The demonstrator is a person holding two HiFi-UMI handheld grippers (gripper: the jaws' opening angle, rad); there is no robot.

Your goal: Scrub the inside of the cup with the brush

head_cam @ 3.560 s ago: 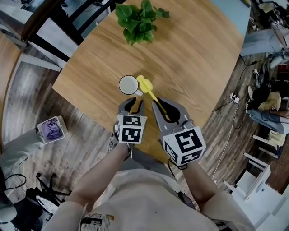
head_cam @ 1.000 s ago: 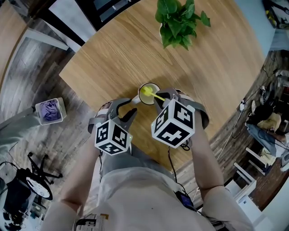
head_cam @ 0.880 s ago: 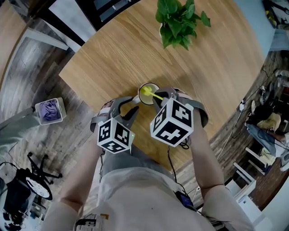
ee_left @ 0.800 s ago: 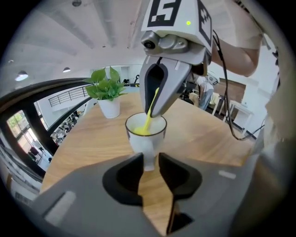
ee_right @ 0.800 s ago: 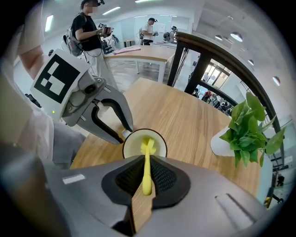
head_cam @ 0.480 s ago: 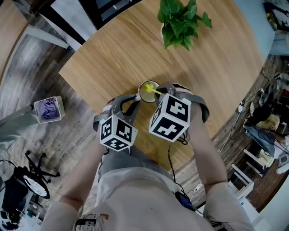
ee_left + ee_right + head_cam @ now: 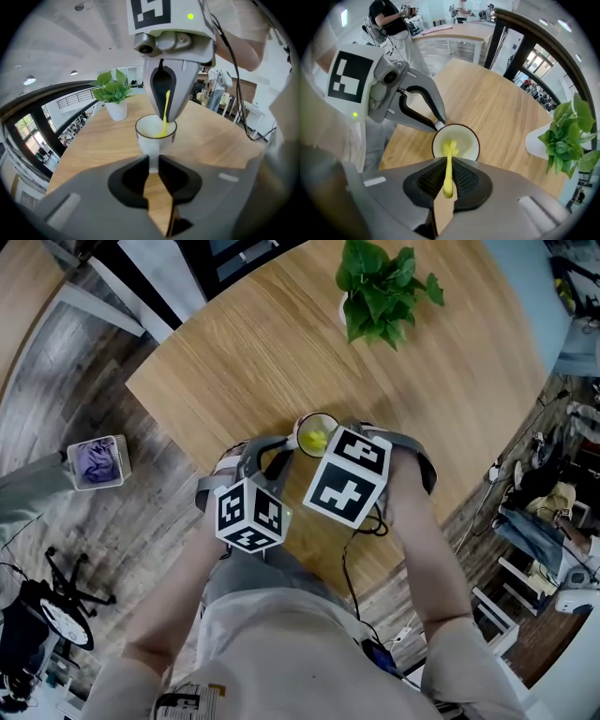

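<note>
1. Wooden counter (image 7: 281, 343) with pale, straight grain, lit evenly from overhead.
2. Standing on it near the edge closest to the person: a white cup (image 7: 465, 139) with a dark rim, upright, mouth up.
3. Far across the same surface, well apart from the cup: a potted plant (image 7: 382, 287) with broad green leaves in a white pot.
4. Left hand-held gripper (image 7: 152, 161): jaws just drawn in, the cup's handle between them and pinched from the side.
5. Right hand-held gripper (image 7: 449, 171): aimed down over the cup, pressed together on the thin yellow handle of the brush (image 7: 450, 149).
6. Brush head down inside the cup, against the inner wall on the gripper's side.
7. Around the counter: a floor (image 7: 75, 381) of worn grey-brown planks.
8. On that floor to the person's left: a small open box (image 7: 96, 461) holding something purple.
9. Farther back in the room, in the right gripper view: a second table (image 7: 440, 30) with people at it.
10. Along one side, in the left gripper view: tall windows (image 7: 28, 129) behind a dark beam, with a white ceiling above.
</note>
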